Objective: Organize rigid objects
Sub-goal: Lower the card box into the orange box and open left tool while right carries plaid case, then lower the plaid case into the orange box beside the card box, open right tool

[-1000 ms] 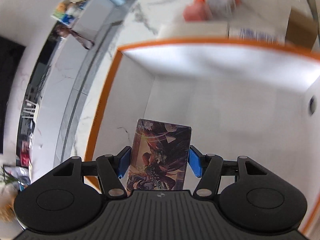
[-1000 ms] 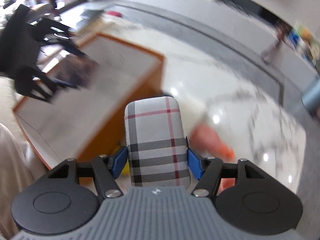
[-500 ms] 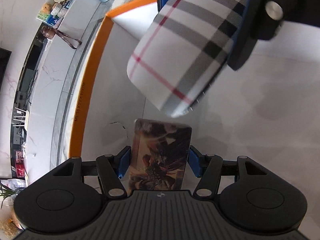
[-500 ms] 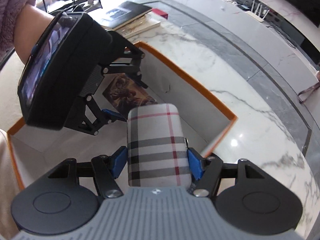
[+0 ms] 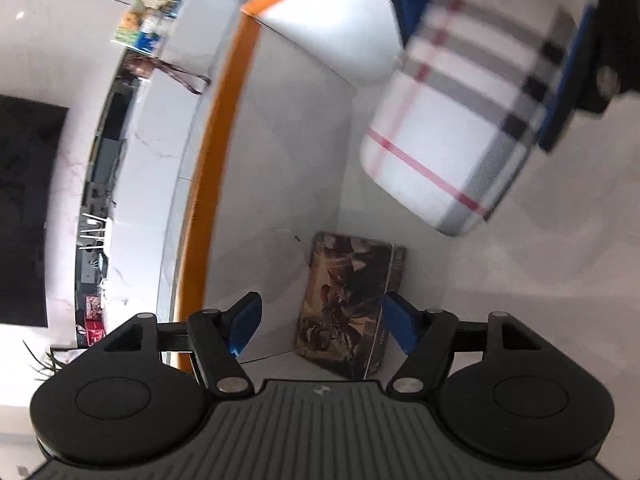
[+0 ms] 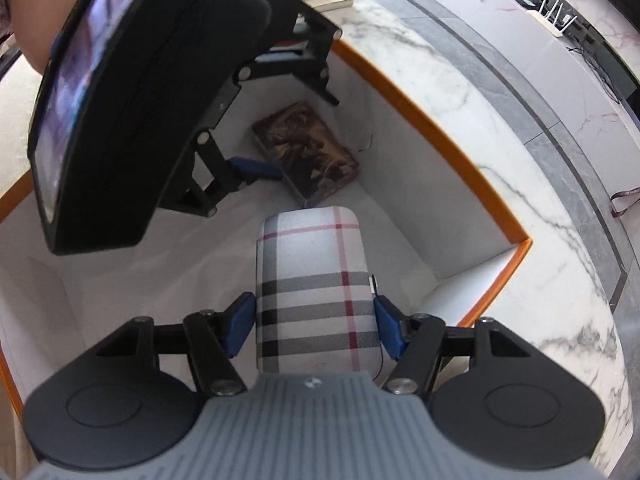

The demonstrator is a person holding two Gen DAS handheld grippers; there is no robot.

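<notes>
done: flat dark picture-printed box (image 5: 352,304) lies in the orange-rimmed white box (image 6: 448,148), far corner; your left tongs (image 5: 320,324) just spread, free of it.
left: your right tongs (image 6: 314,326) clamp the grey-and-red plaid hard case (image 6: 316,292) above the floor; set it down.

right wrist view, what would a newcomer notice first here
The plaid case clamped in the right gripper, hanging over the white, orange-rimmed box. Next, the dark picture box lying in the box's far corner, with the left gripper just opened around it, pads off its sides.
</notes>
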